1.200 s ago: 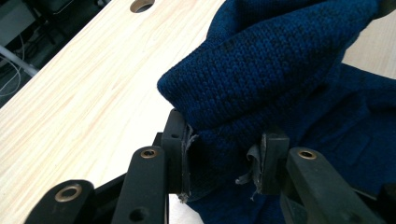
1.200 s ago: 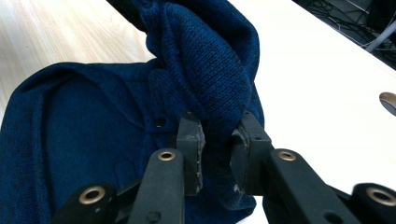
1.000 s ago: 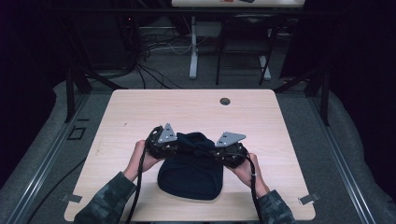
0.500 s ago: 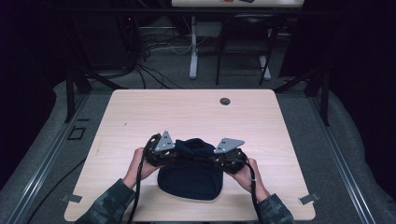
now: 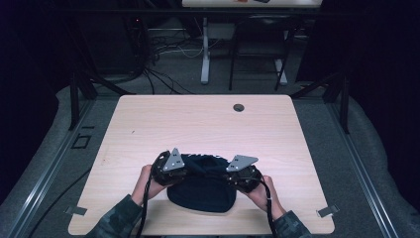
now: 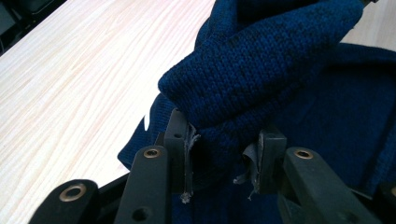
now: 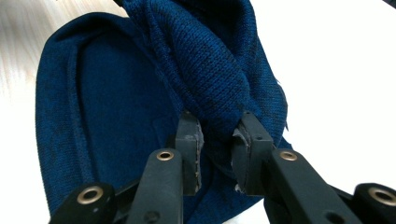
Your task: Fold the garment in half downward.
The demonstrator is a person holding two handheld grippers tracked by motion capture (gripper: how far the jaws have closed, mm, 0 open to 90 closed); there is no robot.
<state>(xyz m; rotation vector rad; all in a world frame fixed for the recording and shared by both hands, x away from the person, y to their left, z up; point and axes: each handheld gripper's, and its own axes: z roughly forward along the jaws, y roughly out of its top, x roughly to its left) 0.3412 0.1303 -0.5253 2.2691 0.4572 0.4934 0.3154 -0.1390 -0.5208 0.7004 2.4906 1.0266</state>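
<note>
Well, knit hat (image 5: 200, 191) (both hand-held grippers clamped)

The person wore camouflage-patterned sleeves (image 5: 116, 220) in dark green and grey on both forearms. Each hand carried a black device: the left gripper (image 5: 170, 171) and the right gripper (image 5: 242, 174) each bore a grey three-cornered plate on top, dotted with small dark screw heads. A black cable (image 5: 144, 208) trailed from each toward the person. In the gripper views the linkage arms were matt black with brass-coloured rivets at the pivots, and the fingers (image 6: 180, 149) were blocky black, faced with grey pads, worn and frayed at the edges (image 7: 191, 144).
</note>
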